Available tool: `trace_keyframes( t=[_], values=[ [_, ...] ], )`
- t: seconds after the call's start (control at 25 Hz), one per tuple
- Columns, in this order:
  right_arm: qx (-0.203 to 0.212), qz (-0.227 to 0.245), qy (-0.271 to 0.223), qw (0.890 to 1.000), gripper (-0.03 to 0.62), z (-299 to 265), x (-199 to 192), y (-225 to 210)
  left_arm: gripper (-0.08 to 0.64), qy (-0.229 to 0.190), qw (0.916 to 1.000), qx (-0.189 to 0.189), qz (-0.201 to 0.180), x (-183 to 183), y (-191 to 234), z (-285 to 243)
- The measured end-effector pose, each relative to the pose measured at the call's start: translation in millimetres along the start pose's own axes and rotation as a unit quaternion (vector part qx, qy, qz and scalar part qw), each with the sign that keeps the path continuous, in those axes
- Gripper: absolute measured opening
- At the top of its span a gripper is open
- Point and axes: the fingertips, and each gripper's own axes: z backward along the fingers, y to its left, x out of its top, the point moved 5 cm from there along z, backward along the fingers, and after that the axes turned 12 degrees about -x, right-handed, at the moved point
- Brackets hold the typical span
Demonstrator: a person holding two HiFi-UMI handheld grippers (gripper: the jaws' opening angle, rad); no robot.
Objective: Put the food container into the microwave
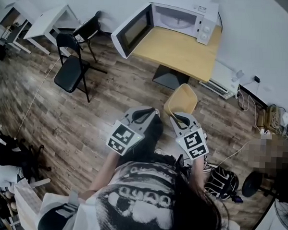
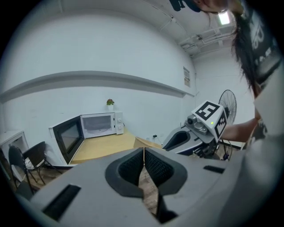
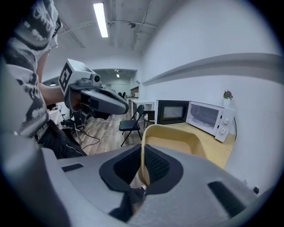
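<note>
Tongs on my left gripper (image 2: 143, 166) and right gripper (image 3: 143, 167) each pinch the rim of the food container (image 1: 181, 100), well short of the microwave (image 1: 183, 18) on the tabletop (image 1: 185, 59). I should keep it level and enter squarely past the open door (image 1: 131, 32).

No legible text, label or number anywhere.

Items counted. Two hand-held grippers are showing: the left hand-held gripper (image 1: 149, 112) and the right hand-held gripper (image 1: 178, 118). One yellow food container (image 1: 182, 99) is appearing. One microwave (image 1: 180, 18) is standing on one wooden desk (image 1: 181, 54), and one small plant (image 2: 109, 102) is sitting on top of it. Two black chairs are standing: a nearer chair (image 1: 70, 73) and a farther chair (image 1: 89, 27). At least one white table (image 1: 48, 20), one fan (image 2: 227, 103) and one person (image 1: 139, 198) are showing.
</note>
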Motion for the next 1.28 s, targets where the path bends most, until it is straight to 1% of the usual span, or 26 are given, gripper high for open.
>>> trace_keyframes(
  t=[0.12,0.32,0.52,0.64,0.84,1.0,1.16,1.28],
  values=[
    [-0.008,0.002,0.010,1.000,0.026,-25,5,-32,0.006,-0.001,0.9999,-0.013,-0.005,13,35,-30],
    [-0.023,-0.011,0.025,0.999,0.026,-67,23,-88,0.006,-0.001,0.9990,-0.041,-0.019,43,97,-73],
    [-0.019,0.002,0.036,0.999,0.026,-120,51,-125,0.006,0.000,0.9995,-0.029,-0.007,54,175,-96],
    [-0.017,0.005,0.052,0.999,0.026,-146,57,-145,0.006,0.004,0.9995,-0.032,0.003,53,209,-110],
    [-0.015,0.013,0.070,0.997,0.026,-183,69,-170,0.006,0.027,0.9985,-0.040,0.024,37,252,-125],
    [-0.023,0.014,0.077,0.997,0.026,-204,76,-189,0.006,0.038,0.9978,-0.049,0.025,32,280,-136],
    [-0.028,0.014,0.084,0.996,0.026,-220,80,-207,0.006,0.033,0.9980,-0.050,0.019,38,304,-147],
    [-0.020,0.020,0.088,0.996,0.026,-232,84,-214,0.006,0.023,0.9986,-0.042,0.022,43,318,-149]
  ],
)
